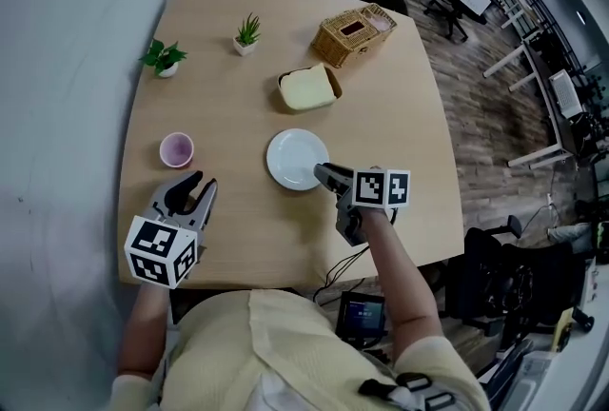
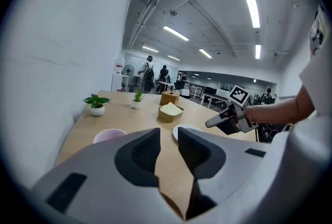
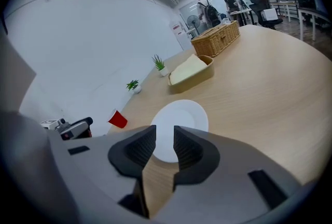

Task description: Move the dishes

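left gripper [image 2: 168,140]: jaws apart, bare bench [image 1: 228,228] showing in the gap, nothing between them. in the head view it sits at the near left part of the bench [image 1: 202,185], marker cube toward the person, tips pointing away toward the far side.

right gripper [image 3: 164,137]: jaws apart by a narrower gap, nothing clamped; only bench top and the near edge of the white plate [image 3: 179,127] show past the tips. in the head view its tips [image 1: 321,173] lie at the plate's near right rim; cannot tell whether they touch it.

white plate [image 1: 297,159]: flat on the bench, about mid-bench, empty, just beyond the right gripper.

pink cup [image 1: 177,149]: upright, near the left edge, a little beyond the left gripper's tips and apart from them; well left of the plate.

square tan dish [image 1: 308,88]: beyond the plate, near it but not touching, pale yellow inside.

wicker basket [image 1: 353,34]: further back and to the right of the dish, slot in its lid.

spiky plant [image 1: 247,31] and leafy plant [image 1: 164,57]: small white pots, far left part of the bench, apart from each other.
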`<act>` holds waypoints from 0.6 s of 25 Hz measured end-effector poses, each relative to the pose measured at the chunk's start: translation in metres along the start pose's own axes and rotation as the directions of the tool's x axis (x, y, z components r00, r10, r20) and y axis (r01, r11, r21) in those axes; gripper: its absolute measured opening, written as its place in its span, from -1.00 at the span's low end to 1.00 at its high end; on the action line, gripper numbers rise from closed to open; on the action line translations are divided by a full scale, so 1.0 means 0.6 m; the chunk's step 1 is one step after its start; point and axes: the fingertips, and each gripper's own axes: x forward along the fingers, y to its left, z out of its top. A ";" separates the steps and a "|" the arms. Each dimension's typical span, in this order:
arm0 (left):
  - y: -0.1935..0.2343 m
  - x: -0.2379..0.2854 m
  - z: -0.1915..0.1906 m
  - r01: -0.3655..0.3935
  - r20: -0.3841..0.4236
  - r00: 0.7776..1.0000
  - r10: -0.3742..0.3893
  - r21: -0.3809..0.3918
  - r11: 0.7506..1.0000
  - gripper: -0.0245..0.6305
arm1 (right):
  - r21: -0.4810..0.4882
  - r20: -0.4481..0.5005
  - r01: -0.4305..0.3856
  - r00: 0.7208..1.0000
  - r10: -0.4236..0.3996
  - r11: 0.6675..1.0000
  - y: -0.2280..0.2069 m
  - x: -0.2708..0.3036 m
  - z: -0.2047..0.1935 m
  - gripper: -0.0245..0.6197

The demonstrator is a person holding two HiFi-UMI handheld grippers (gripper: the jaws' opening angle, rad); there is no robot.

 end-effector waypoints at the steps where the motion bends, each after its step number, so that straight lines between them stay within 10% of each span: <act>1: -0.006 0.007 0.001 0.012 -0.002 1.000 -0.012 -0.001 1.000 -0.58 | 0.011 -0.001 0.010 1.000 -0.009 1.000 -0.009 -0.001 -0.003 -0.57; 15: -0.062 0.074 0.012 0.111 -0.009 0.994 -0.111 0.037 0.993 -0.58 | 0.132 -0.004 0.165 0.986 -0.166 0.977 -0.114 0.024 -0.017 -0.56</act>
